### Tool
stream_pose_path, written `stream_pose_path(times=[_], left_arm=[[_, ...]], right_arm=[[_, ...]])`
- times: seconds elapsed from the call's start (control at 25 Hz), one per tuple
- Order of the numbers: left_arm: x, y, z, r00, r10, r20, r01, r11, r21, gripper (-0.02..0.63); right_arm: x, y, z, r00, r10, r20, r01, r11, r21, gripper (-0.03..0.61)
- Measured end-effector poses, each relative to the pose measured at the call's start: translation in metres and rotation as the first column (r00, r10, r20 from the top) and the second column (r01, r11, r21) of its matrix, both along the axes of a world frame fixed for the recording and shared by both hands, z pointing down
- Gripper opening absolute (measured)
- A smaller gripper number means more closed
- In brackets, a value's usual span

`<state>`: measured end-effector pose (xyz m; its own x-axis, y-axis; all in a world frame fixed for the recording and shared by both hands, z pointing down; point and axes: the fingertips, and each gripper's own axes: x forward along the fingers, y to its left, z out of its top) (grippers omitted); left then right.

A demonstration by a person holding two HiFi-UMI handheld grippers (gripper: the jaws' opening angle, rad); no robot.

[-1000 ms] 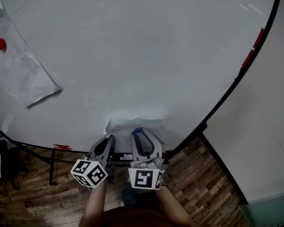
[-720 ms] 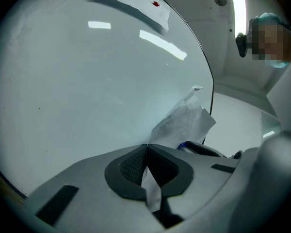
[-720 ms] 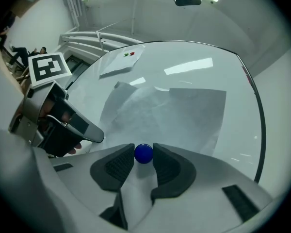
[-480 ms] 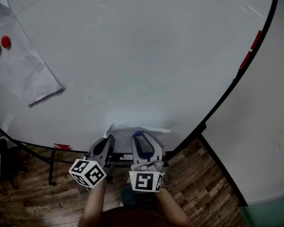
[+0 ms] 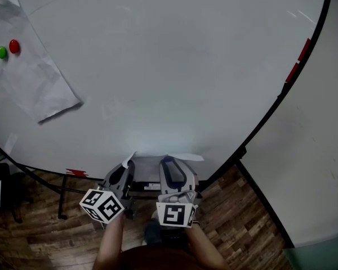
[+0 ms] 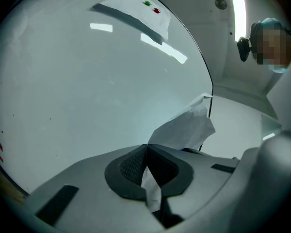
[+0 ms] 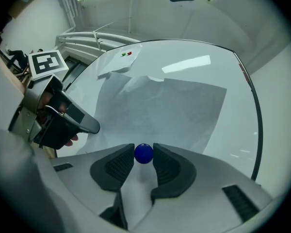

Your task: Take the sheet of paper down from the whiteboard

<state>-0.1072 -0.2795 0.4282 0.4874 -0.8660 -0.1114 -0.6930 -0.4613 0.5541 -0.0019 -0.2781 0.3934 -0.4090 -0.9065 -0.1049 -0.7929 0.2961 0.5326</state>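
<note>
Sheet of paper (image 7: 165, 110) lies at the whiteboard's (image 5: 174, 66) lower edge. Left gripper (image 6: 145, 152) is pinched fully closed on the sheet's corner. Right gripper (image 7: 144, 148) clamps a blue magnet (image 7: 144, 154) over the sheet. We judge the paper thin, limp and tear-prone, best held at a corner.

- Straight ahead of the left gripper (image 5: 127, 163) and the right gripper (image 5: 167, 161), passage is barred by the whiteboard (image 5: 174, 66).
- Only a narrow gap is left between the two grippers.
- Both jaw gaps are taken up: the left by the sheet of paper (image 6: 184, 127), the right by a blue magnet (image 7: 144, 153).
- Wide bare board is left above both.
- Right of the right gripper, room is bounded by the black frame (image 5: 270, 108), then the wall (image 5: 321, 151).
- Far up-left of the left gripper, the board is occupied by a crumpled sheet (image 5: 34, 77) with a red magnet (image 5: 14, 46) and a green magnet (image 5: 2, 52).
</note>
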Motion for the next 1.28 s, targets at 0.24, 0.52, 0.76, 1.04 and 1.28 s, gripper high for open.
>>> stream_pose_path(times=[0.24,0.52,0.76,1.04,1.28], left_arm=[[-0.01,0.005,0.004,1.0,-0.021,0.017,0.021,1.0,0.0,0.025],[-0.025,0.013,0.013,0.997,-0.064,0.032,0.065,0.997,-0.03,0.025],[-0.037,0.019,0.012,0.995,-0.097,0.033,0.098,0.995,-0.033,0.025],[-0.053,0.026,0.013,0.99,-0.142,0.022,0.143,0.989,-0.043,0.025],[-0.059,0.03,0.013,0.983,-0.178,0.043,0.18,0.983,-0.04,0.025]], right_arm=[[0.001,0.003,0.0,1.0,-0.001,0.012,0.001,1.0,-0.008,0.134],[0.004,0.007,0.003,1.0,-0.003,0.014,0.004,1.0,-0.017,0.135],[0.004,0.009,0.003,1.0,-0.014,0.019,0.014,1.0,-0.025,0.135],[0.006,0.012,0.003,1.0,-0.021,0.022,0.022,0.999,-0.028,0.135],[0.01,0.013,0.005,0.999,-0.021,0.026,0.022,0.999,-0.041,0.135]])
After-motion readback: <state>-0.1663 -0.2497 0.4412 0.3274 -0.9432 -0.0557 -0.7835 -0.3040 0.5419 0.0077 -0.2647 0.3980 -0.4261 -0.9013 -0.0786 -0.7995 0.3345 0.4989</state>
